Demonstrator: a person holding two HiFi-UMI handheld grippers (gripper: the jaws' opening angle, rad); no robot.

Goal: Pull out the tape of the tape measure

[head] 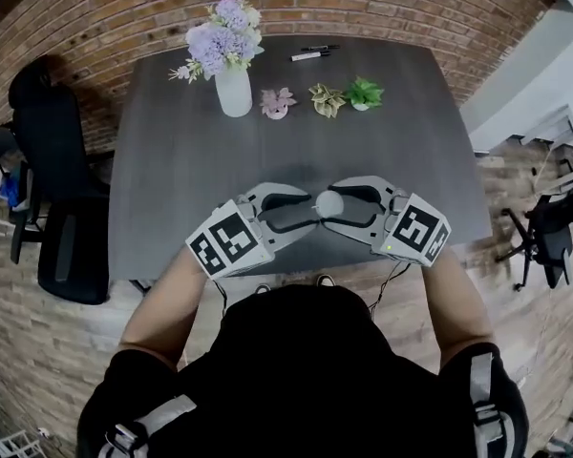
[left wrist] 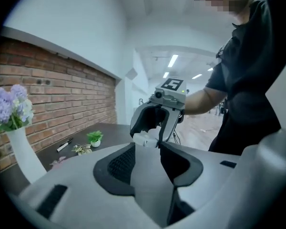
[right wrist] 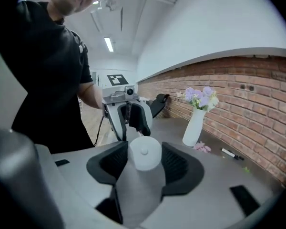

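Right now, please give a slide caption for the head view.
The right gripper holds a round white tape measure over the grey table; left gripper faces it, jaws apart.

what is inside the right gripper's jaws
A round white tape measure, pinched in the right gripper. Only its top face shows; the rest of the case is covered by the gripper's jaws and body.

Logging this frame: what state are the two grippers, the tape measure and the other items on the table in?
left gripper: open, nothing between its jaws.
right gripper: shut on the tape measure.
tape measure: gripped by its round case, no tape visibly drawn out.
vase: upright, holding flowers.
small plants: upright, in a row.
markers: lying flat.
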